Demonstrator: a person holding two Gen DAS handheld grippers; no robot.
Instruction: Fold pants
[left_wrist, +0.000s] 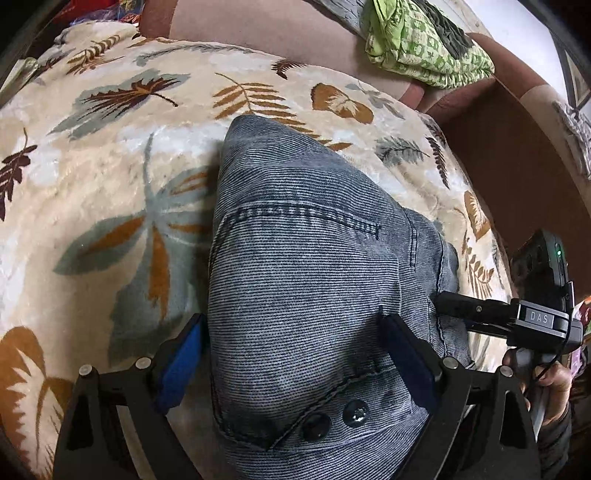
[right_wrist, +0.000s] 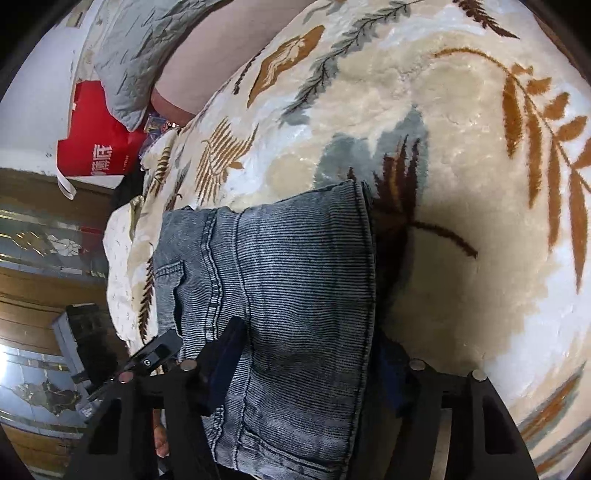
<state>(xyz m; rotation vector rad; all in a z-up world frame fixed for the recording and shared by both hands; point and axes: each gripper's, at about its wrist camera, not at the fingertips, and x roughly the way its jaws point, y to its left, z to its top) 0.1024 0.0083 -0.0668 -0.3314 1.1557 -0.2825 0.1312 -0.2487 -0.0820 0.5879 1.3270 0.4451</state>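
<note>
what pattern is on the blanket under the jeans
Cream plush blanket with leaves and ferns in rust-orange, grey-teal and dark brown. The left wrist view shows it best, around the jeans.

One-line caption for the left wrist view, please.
Left gripper held open, its fingers straddling folded grey jeans on a leaf-print blanket; right gripper at their edge.

This is a home, most likely a bedroom or sitting room. A plush cream blanket (left_wrist: 110, 155) printed with brown and grey leaves covers a soft sleeping or sitting surface edged in brown and beige upholstery (left_wrist: 258, 33). A crumpled green patterned cloth (left_wrist: 417, 40) lies on that edge, and a grey quilted cushion (right_wrist: 129, 62) leans nearby. A red shopping bag (right_wrist: 96, 144) with white lettering stands by a white wall, above a glossy patterned tile floor (right_wrist: 40, 236).
</note>
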